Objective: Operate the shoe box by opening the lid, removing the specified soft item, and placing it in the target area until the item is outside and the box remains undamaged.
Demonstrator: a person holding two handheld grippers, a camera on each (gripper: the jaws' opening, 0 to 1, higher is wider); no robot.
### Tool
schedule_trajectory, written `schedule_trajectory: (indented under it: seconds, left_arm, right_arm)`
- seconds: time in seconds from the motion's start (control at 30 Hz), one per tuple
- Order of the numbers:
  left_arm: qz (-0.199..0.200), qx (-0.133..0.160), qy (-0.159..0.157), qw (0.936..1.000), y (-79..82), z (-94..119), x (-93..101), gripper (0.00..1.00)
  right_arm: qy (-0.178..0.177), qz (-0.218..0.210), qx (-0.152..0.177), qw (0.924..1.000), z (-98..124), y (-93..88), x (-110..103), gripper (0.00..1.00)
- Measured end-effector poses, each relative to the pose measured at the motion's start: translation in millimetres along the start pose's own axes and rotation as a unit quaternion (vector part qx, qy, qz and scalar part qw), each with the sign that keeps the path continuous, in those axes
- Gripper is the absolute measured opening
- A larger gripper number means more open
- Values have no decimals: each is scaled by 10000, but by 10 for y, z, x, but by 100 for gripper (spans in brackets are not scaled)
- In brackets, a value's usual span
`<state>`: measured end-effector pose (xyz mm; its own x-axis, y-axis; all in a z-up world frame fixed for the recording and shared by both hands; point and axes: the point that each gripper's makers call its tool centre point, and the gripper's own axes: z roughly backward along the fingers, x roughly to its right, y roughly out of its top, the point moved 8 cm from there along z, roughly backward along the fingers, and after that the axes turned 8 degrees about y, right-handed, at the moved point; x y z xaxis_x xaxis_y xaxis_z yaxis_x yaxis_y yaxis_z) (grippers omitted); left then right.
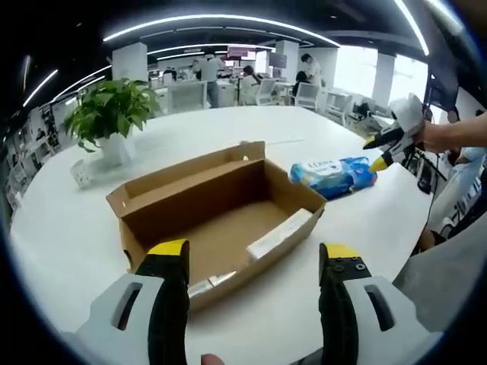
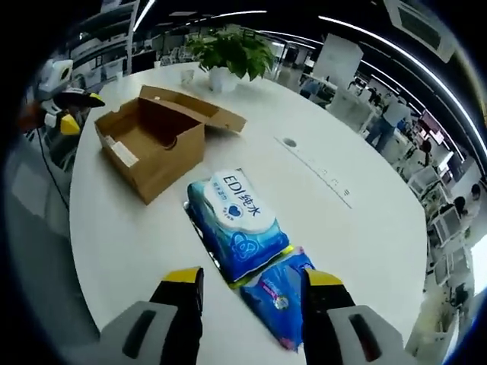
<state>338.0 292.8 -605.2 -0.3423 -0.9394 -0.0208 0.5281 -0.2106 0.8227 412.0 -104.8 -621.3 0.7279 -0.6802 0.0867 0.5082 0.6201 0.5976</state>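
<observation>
In the left gripper view the left tongs stand wide apart with nothing between the yellow-tipped jaws, hovering just short of the near wall of the shoe box. The box sits at 12 o'clock from them on the white worktop, its lid folded back at the far side; a pale flat piece lies inside along the right wall, though I cannot make out what it is. At 2 o'clock, outside the box and just beside its right corner, lies the blue soft pack. Beyond it, at 2 to 3 o'clock, the right tongs come in, held by a hand with a bare forearm, tips close to the pack's far end.

In the right gripper view the right tongs are also spread wide and grip nothing; the soft pack lies on the worktop at 12 o'clock, its lower end between the jaw tips. The open box is at 11 o'clock, a potted plant farther off at 12.
</observation>
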Motion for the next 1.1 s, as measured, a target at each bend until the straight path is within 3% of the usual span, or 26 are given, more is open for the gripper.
schedule_trajectory:
  seconds: [0.47,0.8,1.1]
  left_arm:
    - [-148,13,-196,9997,13,-3,116,68]
    - [-296,26,-357,9989,19,-2,217,68]
    - [-248,56,-414,9988,29,12,242,68]
  right_arm:
    - [7,-230,387,9990,49,170,-297,49]
    - [-56,-549,897,9944,88,381,-506,51]
    - [-92,-738,1152,9905,102,449,-675,51]
